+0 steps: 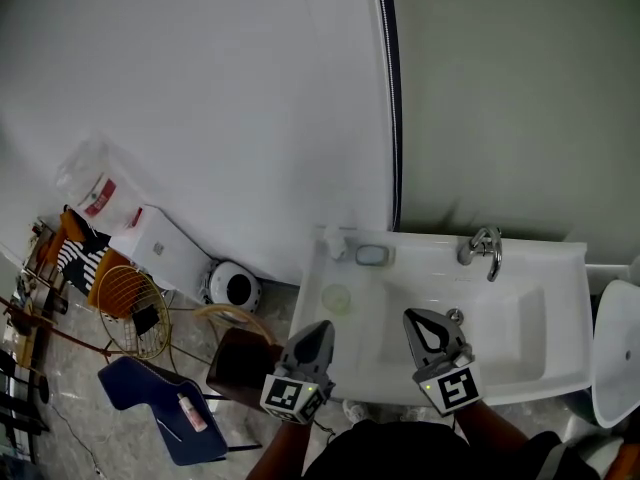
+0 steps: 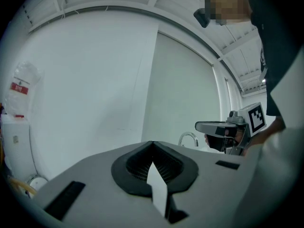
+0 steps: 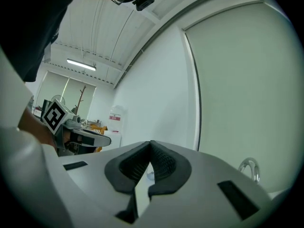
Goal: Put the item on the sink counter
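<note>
A white sink point(image 1: 560, 298) stands below me against the wall, with a chrome tap point(image 1: 484, 247) at its back. On its left counter lie a soap dish point(image 1: 371, 255), a small white item point(image 1: 335, 239) and a pale green round thing point(image 1: 337, 298). My left gripper point(image 1: 321, 327) hovers over the sink's front left corner, its jaws shut and nothing between them. My right gripper point(image 1: 415, 317) hangs over the basin's front, also shut and empty. In the left gripper view the left gripper point(image 2: 152, 142) points at the wall, with the right gripper point(image 2: 222, 128) beside it. The right gripper point(image 3: 151, 142) shows closed tips.
A blue chair point(image 1: 150, 393) with a pink-and-white tube point(image 1: 191, 411) stands on the floor at the left, beside a brown stool point(image 1: 238, 365) and a wire basket point(image 1: 128, 309). A round white device point(image 1: 236, 287) sits by the wall. A toilet point(image 1: 615, 368) is at the right.
</note>
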